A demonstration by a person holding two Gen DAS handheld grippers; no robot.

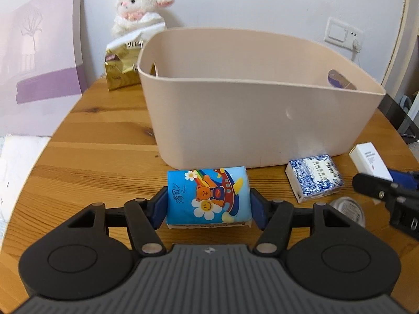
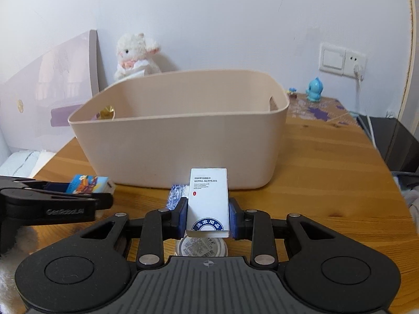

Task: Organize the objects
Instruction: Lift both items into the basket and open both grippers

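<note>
Wooden table [image 1: 86,141], white wall behind. Bear-print tissue pack [image 1: 208,196] pinched in left gripper [image 1: 208,204]; white hotel-supplies box [image 2: 208,201] clamped in right gripper [image 2: 208,221]. Beige bin [image 1: 251,96] at twelve o'clock. Advice: lift both clear above the rim before releasing. Blue-patterned pack [image 1: 314,178] waits at three o'clock.

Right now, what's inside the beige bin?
No items show inside the beige bin: only bare inner walls and two handle cutouts. The gold package seen through one cutout sits outside, behind it. The front wall hides the floor, so contents stay unconfirmed.
</note>
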